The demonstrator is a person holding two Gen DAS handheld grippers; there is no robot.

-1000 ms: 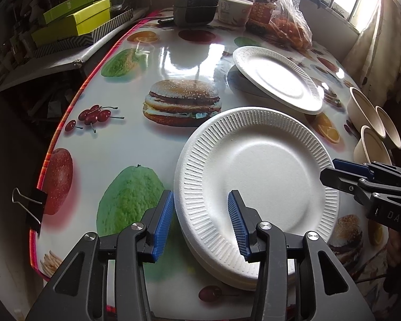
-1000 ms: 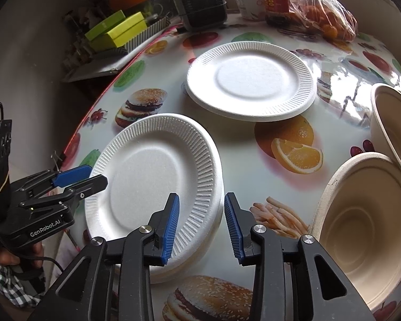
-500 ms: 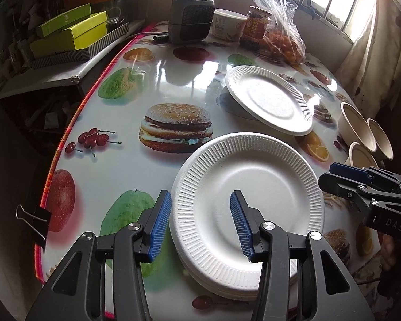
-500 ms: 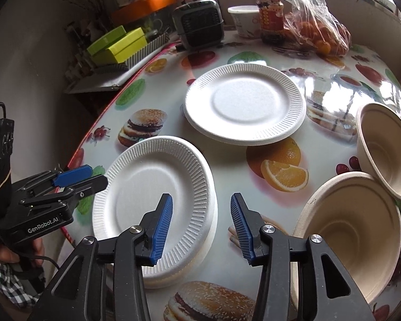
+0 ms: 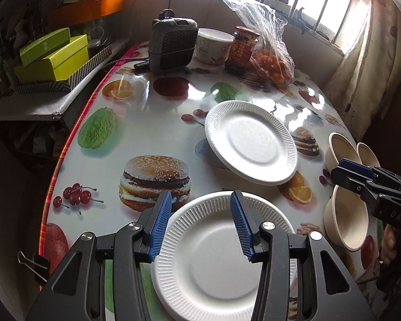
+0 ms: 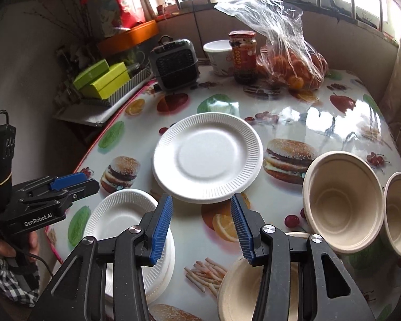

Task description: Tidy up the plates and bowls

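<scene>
Foam plates in a stack (image 5: 208, 264) are lying nearest beneath the wide-open, empty left gripper (image 5: 200, 227), while the equally open, empty right gripper (image 6: 201, 227) is hovering before a single plate (image 6: 207, 160) and paper bowls (image 6: 343, 200) farther back.

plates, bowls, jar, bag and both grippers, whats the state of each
left gripper: open, empty, over the plate stack
right gripper: open, empty
plate stack: stacked, upright, near table edge
single plate: alone, tilted, one edge raised
near bowl: upright, empty
two far bowls: tipped on their sides, empty
jar: lid on
plastic bag: open at top, holding oranges
</scene>
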